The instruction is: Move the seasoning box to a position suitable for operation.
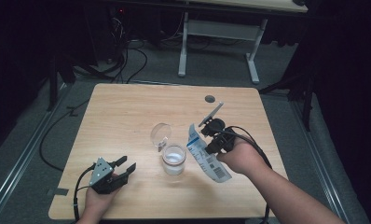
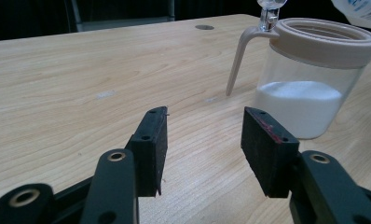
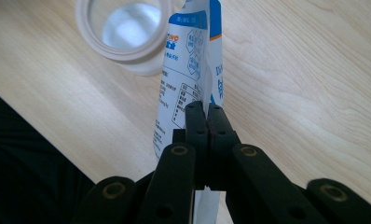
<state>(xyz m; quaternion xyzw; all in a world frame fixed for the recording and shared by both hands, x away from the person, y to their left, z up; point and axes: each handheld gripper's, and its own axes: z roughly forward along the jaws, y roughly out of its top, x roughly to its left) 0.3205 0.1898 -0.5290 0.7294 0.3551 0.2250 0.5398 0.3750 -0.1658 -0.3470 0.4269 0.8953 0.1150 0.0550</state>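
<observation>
Jaws of the right gripper (image 3: 207, 109) pinch a limp, slippery pouch (image 1: 206, 157) mid-body beside the fragile jar (image 1: 174, 159); the left gripper (image 2: 204, 135) near the surface's front edge stands spread, empty.

The clear plastic jar with white powder (image 1: 174, 160) stands in the middle of the light wooden table (image 1: 127, 116). The white and blue printed pouch (image 1: 207, 156) is just right of it. The left gripper (image 1: 123, 169) is left of the jar.
</observation>
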